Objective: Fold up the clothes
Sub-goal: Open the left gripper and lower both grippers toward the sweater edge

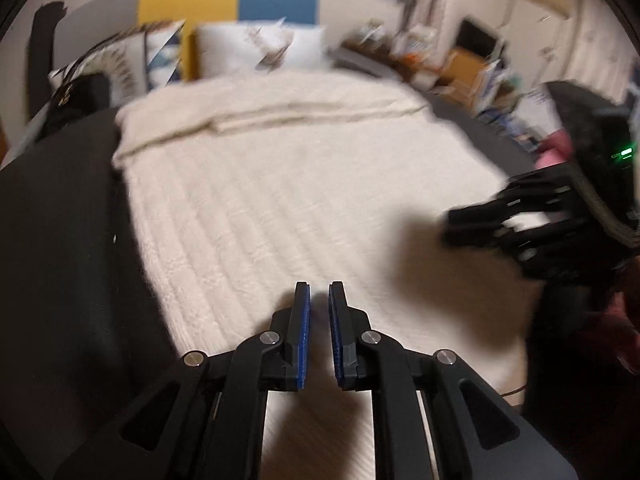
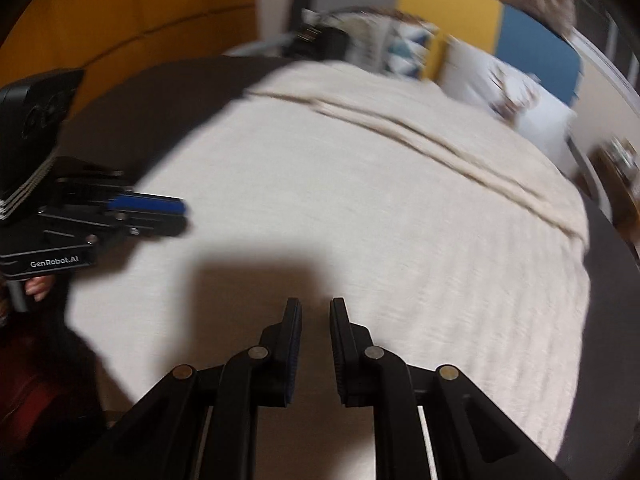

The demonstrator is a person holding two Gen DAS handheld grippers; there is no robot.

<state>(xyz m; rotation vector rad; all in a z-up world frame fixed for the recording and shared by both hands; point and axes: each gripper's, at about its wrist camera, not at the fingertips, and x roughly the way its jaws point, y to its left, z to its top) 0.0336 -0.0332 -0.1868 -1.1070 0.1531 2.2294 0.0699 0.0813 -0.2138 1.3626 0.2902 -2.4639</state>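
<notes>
A cream ribbed knit garment [image 1: 280, 200] [image 2: 400, 220] lies spread flat on a dark bed cover [image 1: 60, 260] [image 2: 160, 100]. Its far end is doubled over in a long fold [image 1: 280, 116] [image 2: 440, 152]. My left gripper [image 1: 319, 286] hovers over the garment's near part, shut, with nothing between its blue pads; it also shows in the right wrist view [image 2: 185, 214]. My right gripper [image 2: 316, 302] hangs over the near edge too, its jaws a narrow gap apart and empty. From the left wrist view, the right gripper [image 1: 452, 224] sits at the right edge. Both views are motion-blurred.
White pillows [image 1: 256, 48] [image 2: 480, 68] lean on a yellow and blue headboard [image 1: 224, 0] beyond the garment. A black bag [image 1: 76, 96] sits at the far left corner. Cluttered shelves [image 1: 460, 64] stand off the bed's right side. A person's hand [image 2: 38, 286] holds the left gripper's handle.
</notes>
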